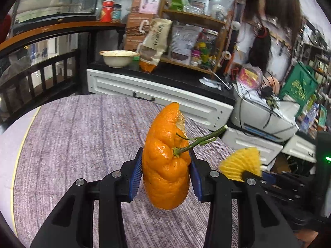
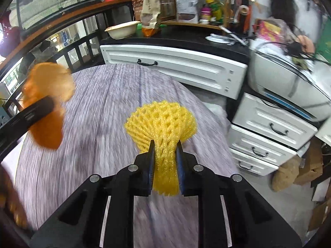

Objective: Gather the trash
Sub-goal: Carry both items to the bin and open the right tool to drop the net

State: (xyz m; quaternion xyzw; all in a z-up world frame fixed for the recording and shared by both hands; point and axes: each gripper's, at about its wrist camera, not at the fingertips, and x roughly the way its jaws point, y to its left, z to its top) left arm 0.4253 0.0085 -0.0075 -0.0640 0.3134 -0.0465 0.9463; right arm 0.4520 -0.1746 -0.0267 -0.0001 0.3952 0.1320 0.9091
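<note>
An orange peel [image 1: 165,165] with a green stem [image 1: 198,140] stands upright between the blue pads of my left gripper [image 1: 165,153], which is shut on it above the purple-grey tablecloth [image 1: 72,134]. My right gripper [image 2: 165,144] is shut on a yellow foam fruit net [image 2: 163,119], squeezing its lower half while the top fans out. In the left wrist view the net [image 1: 242,163] shows at the right, level with the peel. In the right wrist view the peel [image 2: 49,86] is blurred at the left, above the cloth [image 2: 103,103].
Beyond the round table stands a white drawer cabinet [image 2: 175,62] with a black top, carrying a cream bowl [image 2: 122,30], bags and jars. A printer [image 2: 279,82] sits on white drawers [image 2: 269,134] at the right. A dark wooden railing [image 1: 41,76] runs at the left.
</note>
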